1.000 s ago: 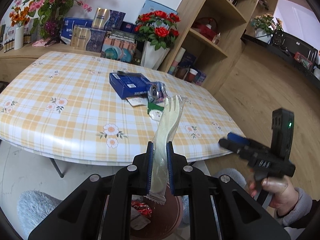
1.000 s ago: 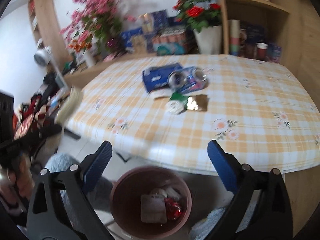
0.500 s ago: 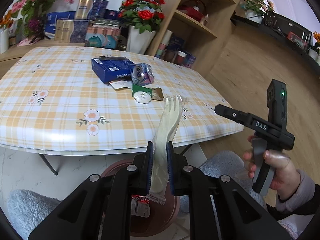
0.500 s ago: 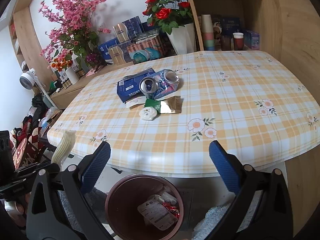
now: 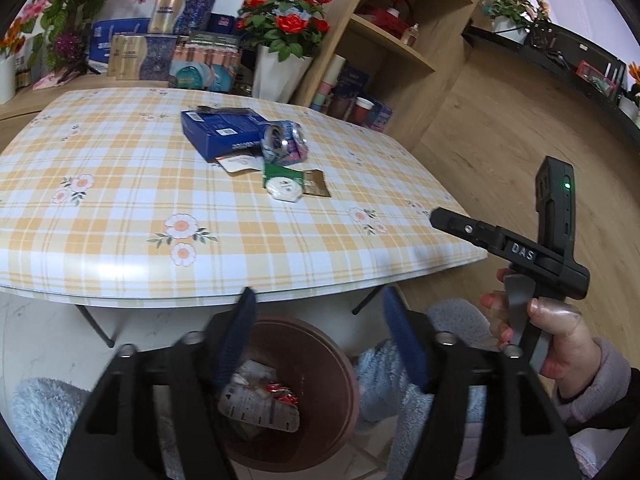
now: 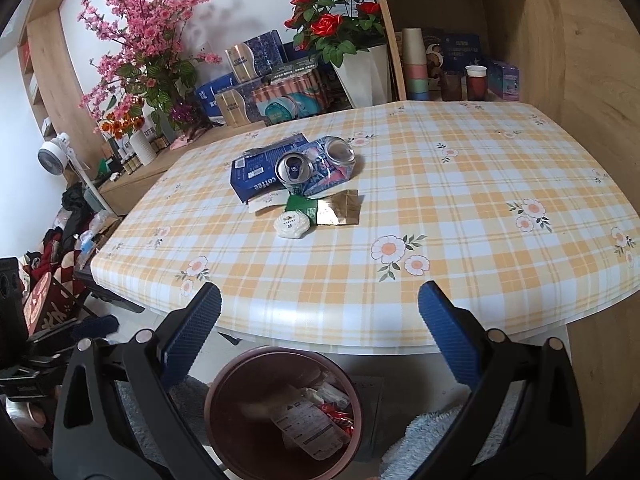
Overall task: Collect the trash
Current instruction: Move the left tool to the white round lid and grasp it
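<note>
Gone from the left gripper (image 5: pixel 320 336) is the wrapped fork it was clamping a second ago; its jaws have just been opening and are now standing apart with nothing between them, right above the bin (image 5: pixel 296 392). The fork is presumably lying in the bin among the wrappers, though I cannot pick it out there. The right gripper (image 6: pixel 320 332) is hanging wide open and empty over the near edge of the table (image 6: pixel 460 240). So a drop is finishing. More trash is waiting near the table's middle: a blue box (image 6: pixel 256 176), a crushed can (image 6: pixel 316 168) touching it, a white lid (image 6: pixel 292 226) and a gold packet (image 6: pixel 338 210) just in front. Next, one gripper needs to be reaching forward over the near edge. Both handles are cutting off the bin's near rim.
</note>
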{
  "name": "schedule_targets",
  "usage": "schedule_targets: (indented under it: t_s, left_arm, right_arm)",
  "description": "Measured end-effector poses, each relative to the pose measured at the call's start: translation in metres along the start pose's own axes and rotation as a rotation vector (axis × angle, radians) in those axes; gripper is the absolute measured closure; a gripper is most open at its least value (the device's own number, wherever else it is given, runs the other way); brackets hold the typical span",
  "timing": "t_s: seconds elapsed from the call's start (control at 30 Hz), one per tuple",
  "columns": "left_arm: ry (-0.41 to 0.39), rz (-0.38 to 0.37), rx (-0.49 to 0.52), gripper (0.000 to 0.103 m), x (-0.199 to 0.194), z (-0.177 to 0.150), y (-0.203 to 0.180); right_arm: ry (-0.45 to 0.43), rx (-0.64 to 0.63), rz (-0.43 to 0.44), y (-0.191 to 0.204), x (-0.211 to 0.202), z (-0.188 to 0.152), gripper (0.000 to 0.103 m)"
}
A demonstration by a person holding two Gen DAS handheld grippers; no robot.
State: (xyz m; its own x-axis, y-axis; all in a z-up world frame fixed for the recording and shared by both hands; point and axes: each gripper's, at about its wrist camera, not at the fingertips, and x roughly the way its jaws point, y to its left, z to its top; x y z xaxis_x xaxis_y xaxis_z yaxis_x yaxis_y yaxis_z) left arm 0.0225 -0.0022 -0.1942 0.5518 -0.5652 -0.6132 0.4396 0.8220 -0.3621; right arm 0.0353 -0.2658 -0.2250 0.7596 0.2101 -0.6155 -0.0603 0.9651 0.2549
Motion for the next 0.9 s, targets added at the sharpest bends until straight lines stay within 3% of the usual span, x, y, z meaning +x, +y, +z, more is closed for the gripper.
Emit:
schedule_targets:
  t_s: [0.1,0.27,0.5,0.9]
  left_arm:
    - [-0.005,0.047,-0.027,0.014,-0.001,0.001,0.006]
    - [-0.020,0.142,-0.069,0.007,-0.003,0.002,0.019]
    - [-0.003,0.263,-0.041,0.006,0.002,0.004,0.024]
    - [0.029,0.287,-0.042,0.006,0.020,0.011,0.031]
  right_arm:
    - [0.007,-0.007,-0.002,0.001,0.001,-0.001,0.006]
    - [0.024,-0.050,0.010,0.008,0.006,-0.004,0.006]
    - [0.016,-0.098,-0.002,0.014,0.011,-0.007,0.006]
    - [0.029,-0.029,-0.014,-0.010,0.034,-0.001,0.006]
